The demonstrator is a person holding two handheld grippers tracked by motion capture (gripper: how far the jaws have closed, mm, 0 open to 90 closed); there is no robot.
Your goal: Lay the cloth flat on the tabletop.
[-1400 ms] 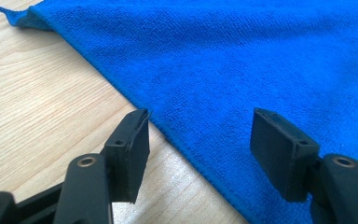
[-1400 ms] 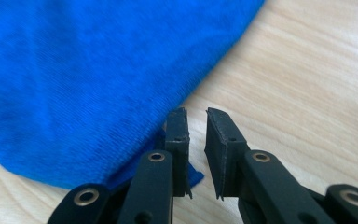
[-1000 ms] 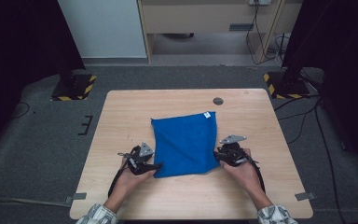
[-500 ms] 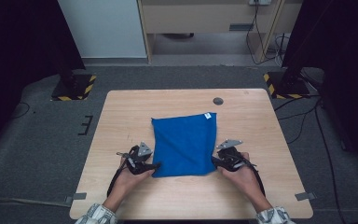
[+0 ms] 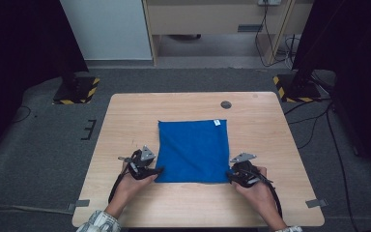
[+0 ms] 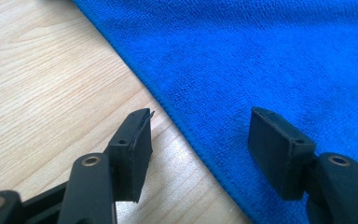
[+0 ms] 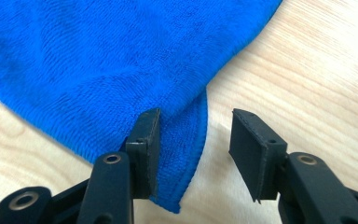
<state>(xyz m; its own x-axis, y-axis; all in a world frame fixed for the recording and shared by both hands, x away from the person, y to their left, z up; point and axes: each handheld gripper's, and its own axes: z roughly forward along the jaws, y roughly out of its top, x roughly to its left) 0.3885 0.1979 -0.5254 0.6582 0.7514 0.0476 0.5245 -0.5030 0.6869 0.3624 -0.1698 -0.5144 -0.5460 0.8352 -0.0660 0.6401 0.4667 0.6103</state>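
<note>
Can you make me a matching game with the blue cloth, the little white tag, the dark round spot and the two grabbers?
Things:
1. blue cloth
2. white tag
3. dark round spot
4. left gripper
5. right gripper

Places or states:
A. on the bare wood beyond the cloth's far edge
B. open, at the cloth's near right corner
C. spread flat in the middle of the table
D. at the cloth's far right corner
E. open, astride the cloth's edge at its near left corner

Pairs: 1-C, 2-D, 3-A, 4-E, 5-B
</note>
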